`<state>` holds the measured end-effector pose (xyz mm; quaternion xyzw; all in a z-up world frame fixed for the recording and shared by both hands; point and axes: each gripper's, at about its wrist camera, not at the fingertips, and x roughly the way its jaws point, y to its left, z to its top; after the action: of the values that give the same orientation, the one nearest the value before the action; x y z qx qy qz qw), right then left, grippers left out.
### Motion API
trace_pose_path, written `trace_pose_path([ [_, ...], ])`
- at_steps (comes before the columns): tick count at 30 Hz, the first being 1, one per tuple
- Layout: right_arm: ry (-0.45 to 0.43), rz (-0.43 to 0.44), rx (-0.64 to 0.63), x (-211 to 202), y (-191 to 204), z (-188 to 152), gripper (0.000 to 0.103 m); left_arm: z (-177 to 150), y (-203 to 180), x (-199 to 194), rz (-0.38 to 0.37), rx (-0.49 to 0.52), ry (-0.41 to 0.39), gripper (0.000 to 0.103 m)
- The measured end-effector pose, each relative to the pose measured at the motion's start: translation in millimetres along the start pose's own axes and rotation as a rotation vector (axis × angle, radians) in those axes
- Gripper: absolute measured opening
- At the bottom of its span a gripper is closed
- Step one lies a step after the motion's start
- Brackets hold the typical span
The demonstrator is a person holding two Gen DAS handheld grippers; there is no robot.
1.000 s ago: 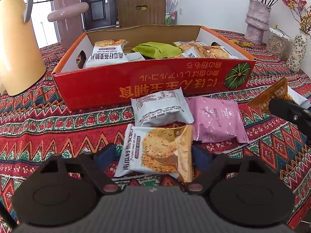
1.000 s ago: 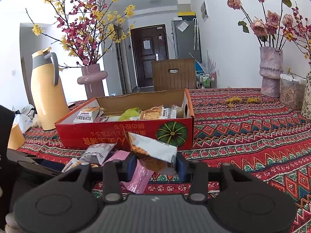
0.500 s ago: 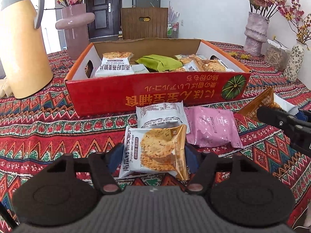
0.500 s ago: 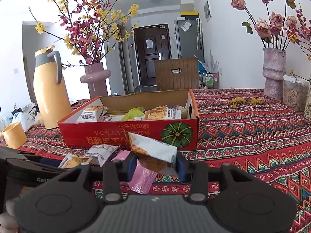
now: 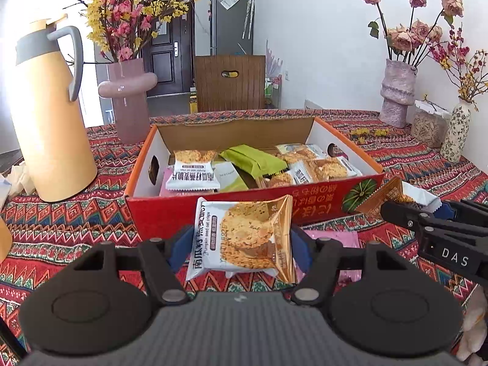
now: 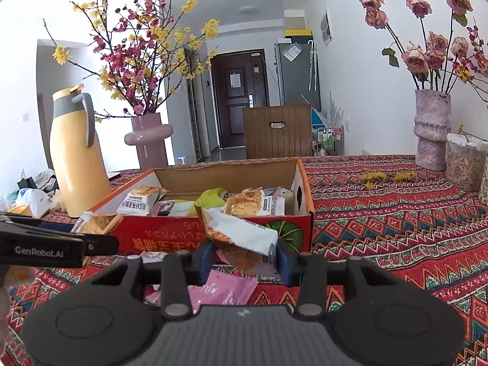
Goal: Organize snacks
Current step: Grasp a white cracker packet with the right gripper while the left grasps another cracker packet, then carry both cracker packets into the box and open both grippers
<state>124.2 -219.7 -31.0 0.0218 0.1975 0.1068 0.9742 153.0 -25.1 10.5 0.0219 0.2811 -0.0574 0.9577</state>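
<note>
Snack box (image 5: 213, 213) on patterned tablecloth (image 5: 76, 222), flower vases around.

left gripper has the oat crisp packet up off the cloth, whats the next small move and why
Probably carry it forward over the red box's near wall and let go. The left gripper is shut on the oat crisp packet, held just short of that wall, and like packets already lie inside the box.
</note>
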Motion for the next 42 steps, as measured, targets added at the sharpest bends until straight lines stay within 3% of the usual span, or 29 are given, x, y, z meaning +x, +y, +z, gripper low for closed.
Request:
trace_pose_path([
  [15, -0.1, 0.009, -0.039, 30.7, 0.4, 47.5, 0.041, 56.4, 10.2, 22.0, 0.038, -0.075, -0.078, 0.068],
  [25, -0.11, 0.027, -0.084, 69.4, 6.8, 73.3, 0.041, 84.2, 23.5, 45.0, 0.093, -0.137, -0.124, 0.068],
  [35, -0.07, 0.023, -0.075, 110.3, 2.4, 64.2, 0.041, 79.9, 35.6, 81.9, 0.138, -0.19, -0.113, 0.068],
  [42, -0.044, 0.016, -0.073, 125.1, 0.5, 54.7, 0.042, 67.2, 34.4, 100.2, 0.177, -0.173, -0.12, 0.068],
])
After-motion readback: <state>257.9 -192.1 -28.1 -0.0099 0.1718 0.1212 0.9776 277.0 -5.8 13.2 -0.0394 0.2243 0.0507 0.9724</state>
